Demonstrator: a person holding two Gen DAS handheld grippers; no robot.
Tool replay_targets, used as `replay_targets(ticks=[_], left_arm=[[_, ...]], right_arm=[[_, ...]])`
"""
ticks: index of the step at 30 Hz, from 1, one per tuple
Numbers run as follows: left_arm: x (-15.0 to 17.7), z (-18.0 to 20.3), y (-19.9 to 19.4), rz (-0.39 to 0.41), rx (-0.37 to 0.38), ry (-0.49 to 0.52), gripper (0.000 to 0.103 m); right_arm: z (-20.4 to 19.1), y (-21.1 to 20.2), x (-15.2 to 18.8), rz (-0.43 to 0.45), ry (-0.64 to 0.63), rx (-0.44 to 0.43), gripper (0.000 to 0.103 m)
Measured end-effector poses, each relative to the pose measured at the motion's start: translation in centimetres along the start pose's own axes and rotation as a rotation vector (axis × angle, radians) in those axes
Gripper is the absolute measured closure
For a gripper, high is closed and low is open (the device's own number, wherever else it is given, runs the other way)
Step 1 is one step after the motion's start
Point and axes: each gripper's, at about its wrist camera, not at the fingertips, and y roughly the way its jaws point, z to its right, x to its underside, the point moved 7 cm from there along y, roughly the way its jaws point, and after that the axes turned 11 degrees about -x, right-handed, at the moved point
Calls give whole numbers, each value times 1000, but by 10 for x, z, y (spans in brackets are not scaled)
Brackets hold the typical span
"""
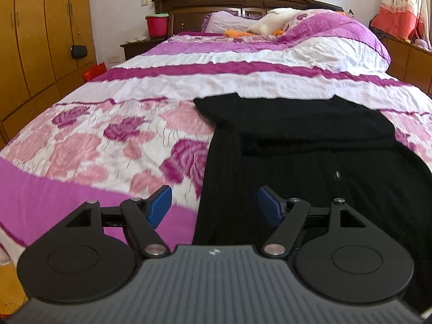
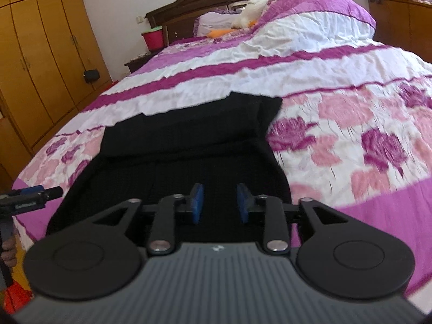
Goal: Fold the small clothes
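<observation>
Currently, one black ribbed knit garment [image 1: 310, 145] lies flat on the near part of the pink-and-purple floral bedspread [image 1: 113, 135], its top portion folded over. Two grippers hover above its near edge. Left gripper [image 1: 214, 206]: blue pads wide apart, holding nothing. Right gripper [image 2: 220, 202]: blue pads partly apart, holding nothing. One red bucket [image 1: 156, 25] stands beside the headboard.

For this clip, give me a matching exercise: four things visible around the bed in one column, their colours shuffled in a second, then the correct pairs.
Things:
1. garment laid on the bedspread
2. bucket beside the headboard
3. gripper pads
4. wardrobe

Colours:
A. blue
B. yellow-brown wood
C. black
D. red

Pairs: 1-C, 2-D, 3-A, 4-B
</observation>
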Motion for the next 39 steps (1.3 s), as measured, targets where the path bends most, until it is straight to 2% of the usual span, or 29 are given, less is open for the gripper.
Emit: replay_targets(ticks=[2, 8, 13, 16, 24, 30, 39], left_arm=[[12, -3, -5, -13, 3, -1, 27], [51, -12, -10, -73, 16, -9, 27], [76, -19, -11, -105, 9, 5, 27], [88, -22, -9, -130, 31, -10, 27], [99, -13, -11, -139, 86, 16, 26], [109, -6, -16, -120, 68, 84, 26], [113, -8, -18, -124, 105, 38, 26]], right_arm=[[-1, -6, 11, -1, -14, 27, 57], [0, -14, 45, -37, -37, 96, 57], [6, -15, 72, -90, -37, 121, 57], [11, -15, 83, -118, -28, 133, 57], [12, -14, 101, -140, -1, 93, 57], [11, -14, 114, -147, 19, 39, 57], [10, -16, 122, -159, 42, -20, 57]])
